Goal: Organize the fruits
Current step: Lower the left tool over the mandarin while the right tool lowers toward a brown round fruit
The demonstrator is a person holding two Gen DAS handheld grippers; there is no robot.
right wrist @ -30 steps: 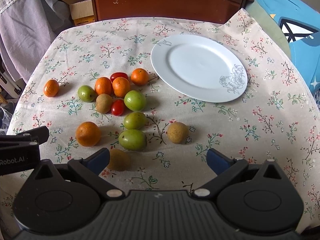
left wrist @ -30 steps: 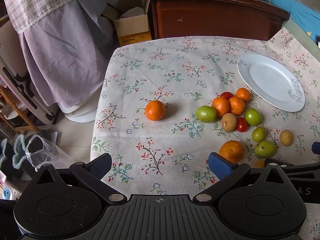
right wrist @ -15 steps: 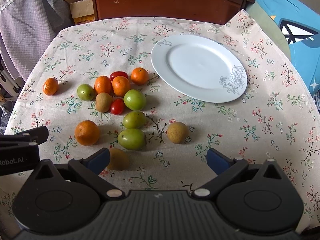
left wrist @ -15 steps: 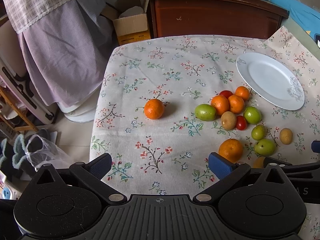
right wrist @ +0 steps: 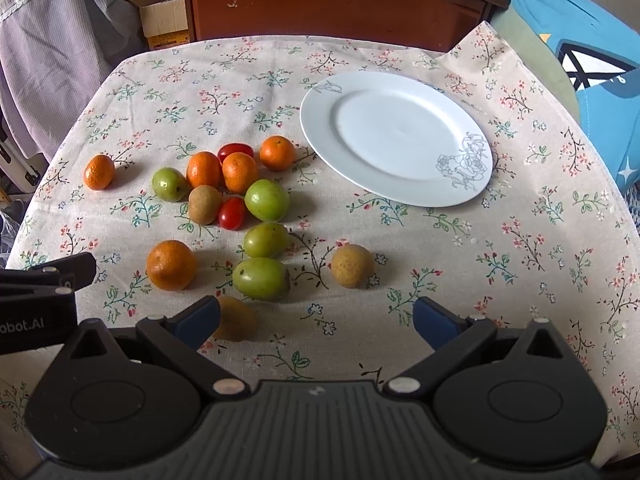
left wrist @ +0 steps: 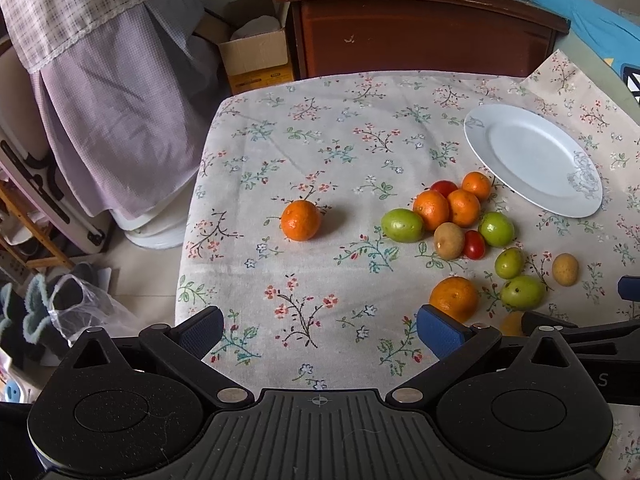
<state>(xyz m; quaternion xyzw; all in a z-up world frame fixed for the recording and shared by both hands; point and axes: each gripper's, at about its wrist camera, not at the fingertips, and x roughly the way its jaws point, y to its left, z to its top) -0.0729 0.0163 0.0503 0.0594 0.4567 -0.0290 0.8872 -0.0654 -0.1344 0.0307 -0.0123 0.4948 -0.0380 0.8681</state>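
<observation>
Hovering low over the tablecloth (right wrist: 520, 240), left gripper (left wrist: 320, 330) and right gripper (right wrist: 316, 320), fingers released.

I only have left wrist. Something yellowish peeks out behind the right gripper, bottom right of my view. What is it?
Observer: A brown fruit, whole in the right wrist view. It lies on the cloth just by the left finger pad of the right gripper; I cannot tell if they touch.
Operator: Is that gripper open? I only see its edge.
Observer: Yes. Its jaws stand wide apart and grip nothing.
Operator: Any fruit past the plate, on the far right?
Observer: None. Right of the white plate there is only bare floral cloth out to the table edge.
</observation>
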